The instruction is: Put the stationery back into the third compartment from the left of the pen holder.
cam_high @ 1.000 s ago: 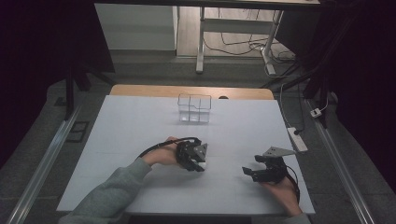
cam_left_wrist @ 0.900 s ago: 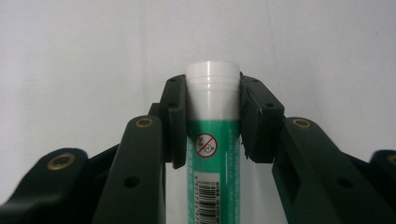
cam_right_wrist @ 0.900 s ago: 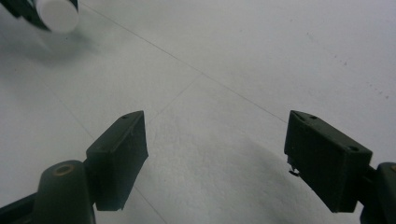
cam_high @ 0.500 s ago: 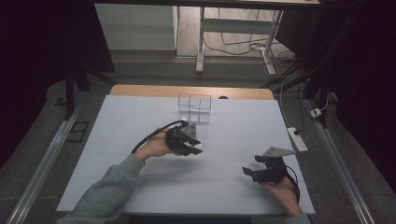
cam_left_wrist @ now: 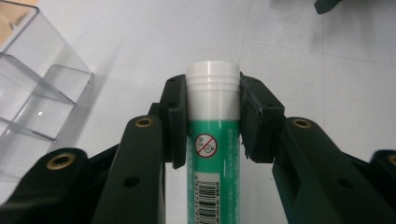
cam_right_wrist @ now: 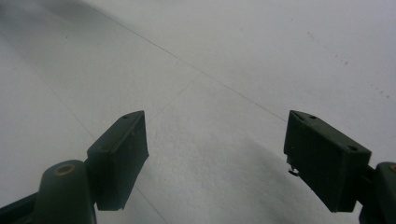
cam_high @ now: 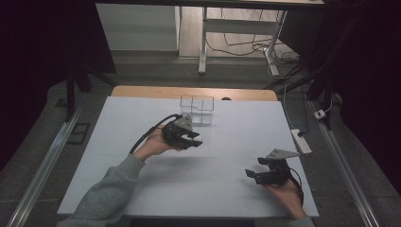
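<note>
Since a second ago my left gripper (cam_high: 193,140) has lifted toward the clear organizer (cam_high: 197,109), jaws clamped on a green-labelled tube (cam_left_wrist: 213,140). My right gripper (cam_high: 256,171) hangs spread, holding nothing, over the white table (cam_high: 227,156); dark room beyond.

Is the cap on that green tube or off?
On: the green tube carries its white ribbed cap, between the left gripper's pads.

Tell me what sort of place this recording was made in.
Probably a lab or workshop set up for recording, not a home: a plain white table on a bare floor, a power strip at its edge, loose cables under a desk behind, and dark surroundings.
</note>
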